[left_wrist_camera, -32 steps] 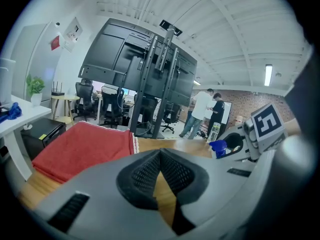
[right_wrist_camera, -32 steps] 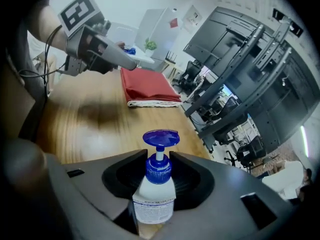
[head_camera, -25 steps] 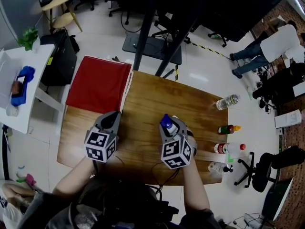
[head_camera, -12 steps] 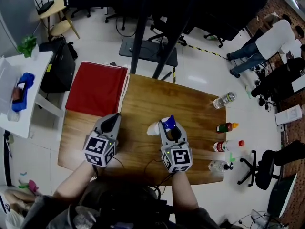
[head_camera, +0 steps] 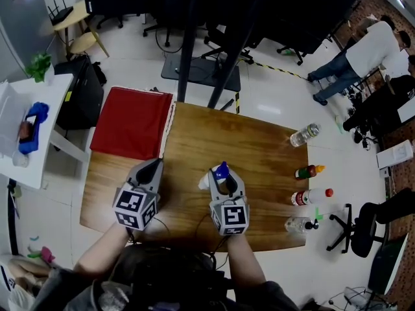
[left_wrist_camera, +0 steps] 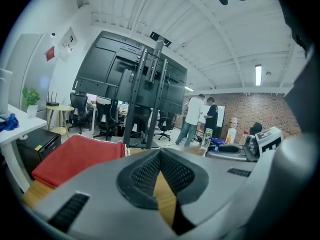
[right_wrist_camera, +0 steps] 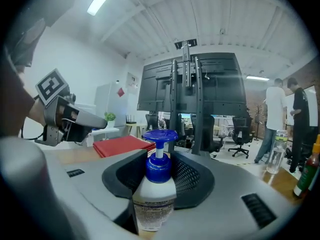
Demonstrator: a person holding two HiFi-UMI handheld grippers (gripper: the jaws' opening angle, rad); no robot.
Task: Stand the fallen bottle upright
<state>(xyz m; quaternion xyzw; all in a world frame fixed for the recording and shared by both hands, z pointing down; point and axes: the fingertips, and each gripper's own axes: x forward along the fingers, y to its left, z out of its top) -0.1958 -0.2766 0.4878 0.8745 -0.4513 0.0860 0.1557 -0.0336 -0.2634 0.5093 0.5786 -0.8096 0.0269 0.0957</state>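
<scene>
A white pump bottle (right_wrist_camera: pixel 156 194) with a blue pump head is clamped between the pads of my right gripper (right_wrist_camera: pixel 160 176), which is shut on it. In the right gripper view the bottle reads upright; the jaws hide its base. The head view puts the bottle (head_camera: pixel 209 180) and right gripper (head_camera: pixel 220 177) over the middle of the wooden table (head_camera: pixel 259 148). My left gripper (head_camera: pixel 154 167) hovers beside it to the left, holding nothing. In the left gripper view its jaws (left_wrist_camera: pixel 160 154) meet at the tips, shut.
A red cloth (head_camera: pixel 133 122) covers the table's far left corner. Along the right edge are a clear bottle (head_camera: pixel 305 135), a sauce bottle (head_camera: pixel 308 172), a red-capped bottle (head_camera: pixel 310 197) and a spray bottle (head_camera: pixel 299 224). A white side table (head_camera: pixel 26 128) is at left; people (head_camera: pixel 376 50) stand far right.
My right gripper has rolled and shifted a little left with the bottle, whose white body now shows left of the blue cap. The left gripper has drifted only slightly.
</scene>
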